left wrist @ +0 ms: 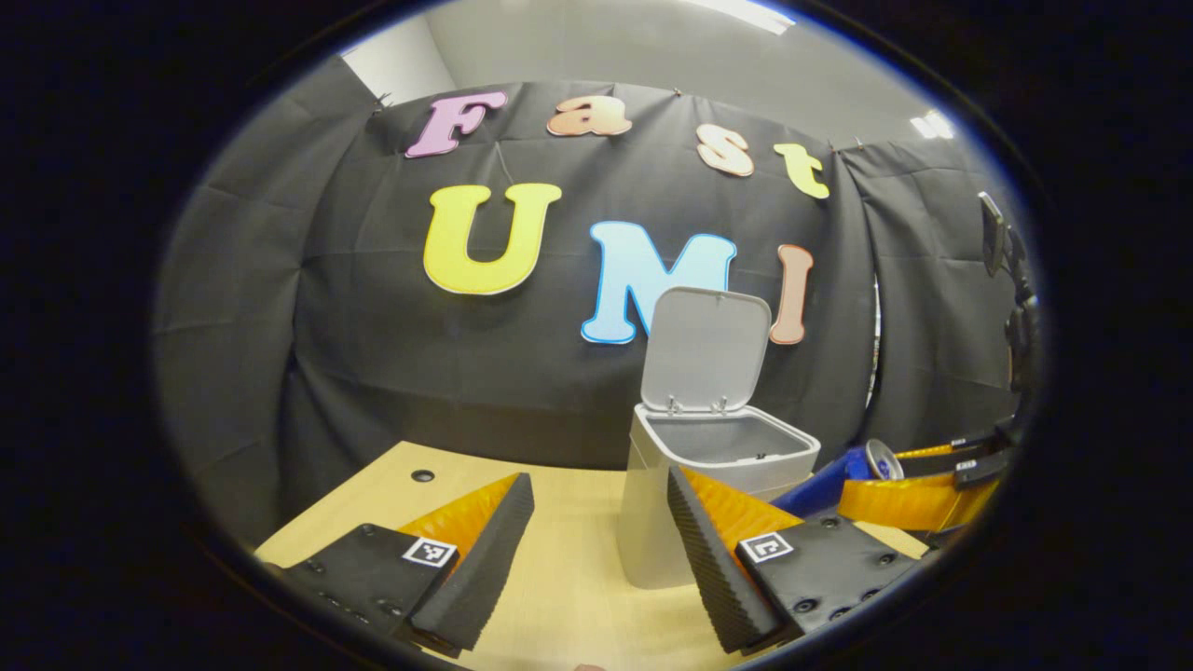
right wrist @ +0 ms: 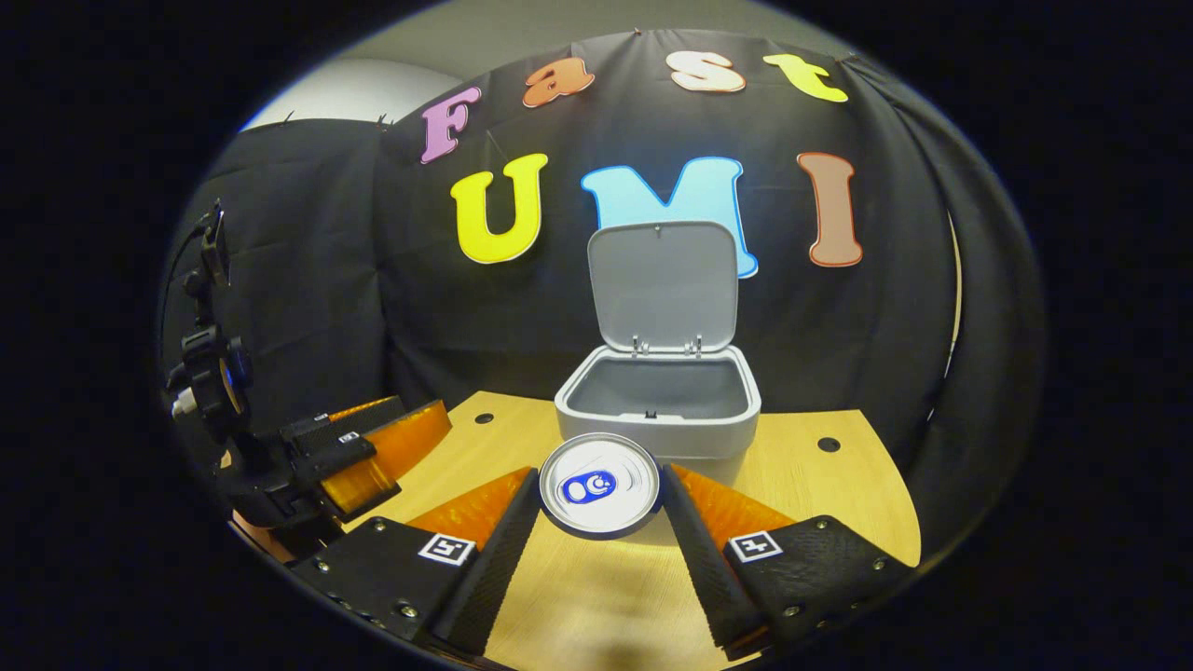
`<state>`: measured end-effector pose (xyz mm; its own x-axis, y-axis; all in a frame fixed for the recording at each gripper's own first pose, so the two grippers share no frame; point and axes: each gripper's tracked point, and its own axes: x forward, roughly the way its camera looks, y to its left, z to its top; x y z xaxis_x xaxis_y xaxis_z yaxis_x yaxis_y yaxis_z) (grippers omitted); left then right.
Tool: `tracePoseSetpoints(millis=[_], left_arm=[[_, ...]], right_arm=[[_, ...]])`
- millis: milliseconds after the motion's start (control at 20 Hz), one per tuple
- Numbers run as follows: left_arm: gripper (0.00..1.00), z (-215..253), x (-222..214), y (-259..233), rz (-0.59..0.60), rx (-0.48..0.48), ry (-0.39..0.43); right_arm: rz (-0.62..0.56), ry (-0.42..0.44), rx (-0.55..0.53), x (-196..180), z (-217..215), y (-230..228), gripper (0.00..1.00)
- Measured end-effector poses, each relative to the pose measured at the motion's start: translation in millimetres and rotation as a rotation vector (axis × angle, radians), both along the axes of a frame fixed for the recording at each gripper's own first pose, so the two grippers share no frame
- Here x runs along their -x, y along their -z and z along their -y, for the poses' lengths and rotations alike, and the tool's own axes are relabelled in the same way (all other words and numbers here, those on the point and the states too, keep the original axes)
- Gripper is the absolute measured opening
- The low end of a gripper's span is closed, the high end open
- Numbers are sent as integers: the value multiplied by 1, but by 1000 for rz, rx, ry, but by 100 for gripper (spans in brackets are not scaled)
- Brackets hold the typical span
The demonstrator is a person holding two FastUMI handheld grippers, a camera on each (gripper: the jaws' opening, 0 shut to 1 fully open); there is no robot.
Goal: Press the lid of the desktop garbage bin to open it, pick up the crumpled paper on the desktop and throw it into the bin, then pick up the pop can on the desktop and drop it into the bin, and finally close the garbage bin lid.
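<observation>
Left gripper view, L to R: left gripper (left wrist: 596, 550) low over the wooden table (left wrist: 578, 596), jaws wide apart, nothing btwn them. Bin (left wrist: 694, 485) stands on the table just beyond the gripper's own right finger, which overlaps its lower front. Lid (left wrist: 706, 349) up, upright at the back hinge, bin mouth open. Further R, beside the bin: blue can (left wrist: 843, 471) held in the right gripper (left wrist: 909, 485), silver end facing this way.

Right gripper view, L to R: left gripper (right wrist: 373, 447) at the L edge over the table (right wrist: 839, 503), apart from the bin – jaw state cannot tell from here. Centre: right gripper (right wrist: 599, 508) closed on the can (right wrist: 599, 486), both fingers pressing its sides, top w/ pull tab toward the camera. Can sits just in front of the bin (right wrist: 660, 419), below its front rim – not inside. Lid (right wrist: 662, 284) stands open.
</observation>
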<state>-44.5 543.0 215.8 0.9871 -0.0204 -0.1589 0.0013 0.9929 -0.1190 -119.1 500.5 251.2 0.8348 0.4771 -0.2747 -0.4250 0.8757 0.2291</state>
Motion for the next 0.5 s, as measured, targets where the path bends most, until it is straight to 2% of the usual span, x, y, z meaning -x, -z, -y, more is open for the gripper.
tracePoseSetpoints(millis=[250,500], left_arm=[[96,0,-2,-3,9,-17,2],[95,-1,-4,-5,16,-14,4]], right_arm=[[89,48,-36,-15,8,-29,84],[159,89,-19,-42,14,-47,83]])
